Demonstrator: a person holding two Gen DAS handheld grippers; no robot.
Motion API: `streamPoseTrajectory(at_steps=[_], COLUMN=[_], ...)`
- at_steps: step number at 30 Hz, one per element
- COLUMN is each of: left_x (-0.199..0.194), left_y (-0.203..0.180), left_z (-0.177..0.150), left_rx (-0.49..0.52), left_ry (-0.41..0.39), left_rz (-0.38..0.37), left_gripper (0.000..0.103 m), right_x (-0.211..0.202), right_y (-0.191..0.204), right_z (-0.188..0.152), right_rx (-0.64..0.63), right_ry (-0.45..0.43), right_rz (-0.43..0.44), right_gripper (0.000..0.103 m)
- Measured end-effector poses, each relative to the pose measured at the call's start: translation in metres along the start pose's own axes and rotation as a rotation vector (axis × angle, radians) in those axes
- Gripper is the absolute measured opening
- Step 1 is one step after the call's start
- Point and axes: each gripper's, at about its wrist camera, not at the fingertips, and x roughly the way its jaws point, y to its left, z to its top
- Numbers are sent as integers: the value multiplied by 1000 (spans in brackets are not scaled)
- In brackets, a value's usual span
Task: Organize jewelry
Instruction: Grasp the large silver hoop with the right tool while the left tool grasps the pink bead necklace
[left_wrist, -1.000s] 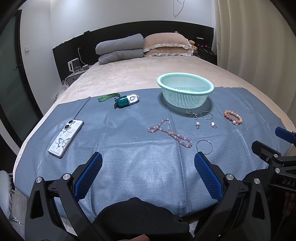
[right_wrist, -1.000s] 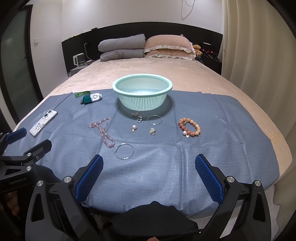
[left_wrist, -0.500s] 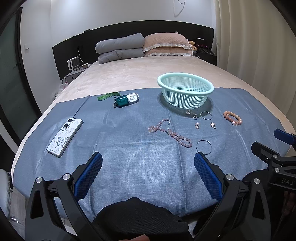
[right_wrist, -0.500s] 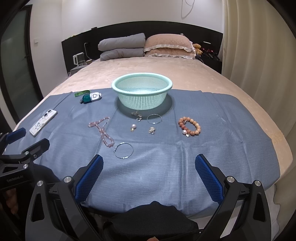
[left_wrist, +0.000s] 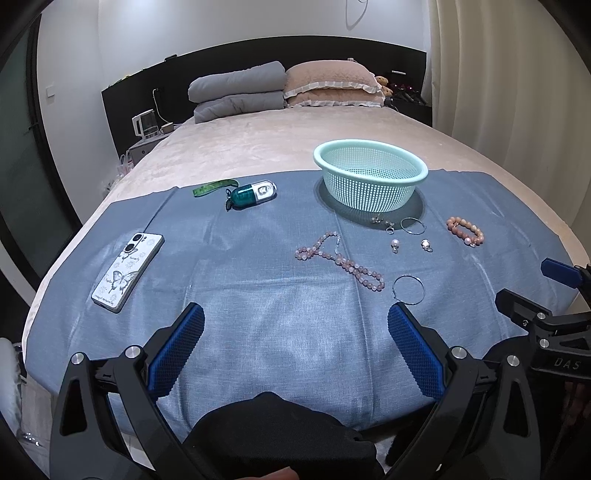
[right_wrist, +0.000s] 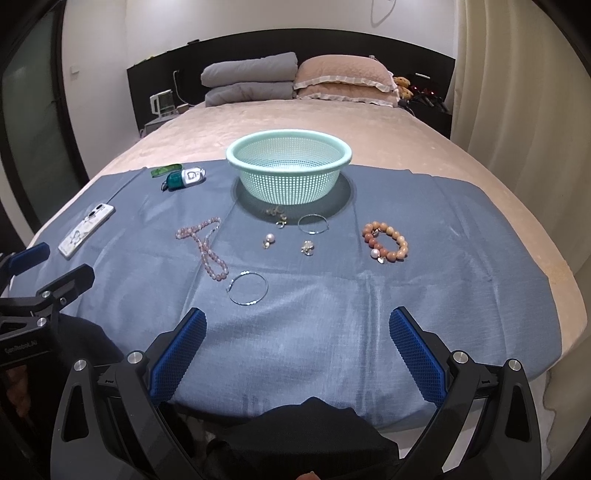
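Both grippers, left gripper (left_wrist: 295, 332) and right gripper (right_wrist: 297, 334), hover with jaws wide apart and empty above the blue cloth (right_wrist: 332, 314), jewelry scattered ahead near the mint basket (right_wrist: 289, 171), a silver bangle (right_wrist: 247, 287) nearest.

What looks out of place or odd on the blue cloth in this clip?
Nothing is damaged or spilled. The odd ones out are a phone and a teal capsule-shaped case lying on the cloth left of the jewelry. The basket looks empty, and both grippers hover with jaws open.
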Motion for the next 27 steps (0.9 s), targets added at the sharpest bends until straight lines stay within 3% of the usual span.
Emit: streamPoseTrajectory(at_steps=[3, 5, 9, 13, 17, 21, 27], left_x=[2, 6, 12, 29, 55, 90, 149], left_y=[1, 1, 5, 11, 16, 12, 6], left_z=[1, 3, 14, 30, 46, 57, 62], left_rx=[8, 28, 67, 106, 158, 289, 369], left_ry=[14, 37, 76, 123, 184, 269, 389], left_rz=[-6, -20, -151, -189, -231, -264, -312], left_gripper=[97, 97, 97, 97, 98, 98, 97], right_x=[8, 15, 22, 32, 54, 79, 114], right_y=[-1, -1, 1, 2, 4, 11, 16], right_z=[0, 2, 10, 23, 32, 38, 41], right_rx=[-13, -30, -105, -219, -333, -427, -445], right_ry=[26, 58, 102, 106, 154, 201, 258], right_rz=[19, 84, 196, 217, 299, 335, 410], right_gripper=[95, 95, 95, 95, 95, 95, 95])
